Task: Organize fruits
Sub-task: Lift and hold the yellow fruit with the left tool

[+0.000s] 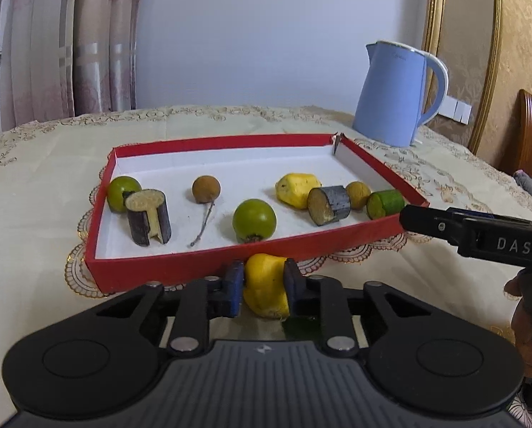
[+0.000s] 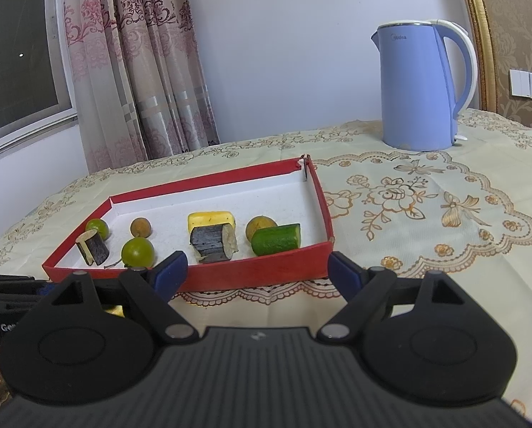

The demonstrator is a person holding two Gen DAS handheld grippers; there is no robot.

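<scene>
- L gripper (image 1: pixel 264 287) clamped on yellow fruit piece (image 1: pixel 266 285), pads on its L/R flanks, long axis roughly upright.
- Red box (image 1: pixel 201 271) straight ahead of fingertips, near wall just beyond fruit; L hand nearer.
- R gripper (image 2: pixel 258 271) spread wide, holding nothing, box ahead.

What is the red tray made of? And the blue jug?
Red tray: probably cardboard, matte red outside and white inside; its far corner is torn open. Blue jug: looks like smooth plastic with a soft sheen, though a painted metal shell is possible.
</scene>
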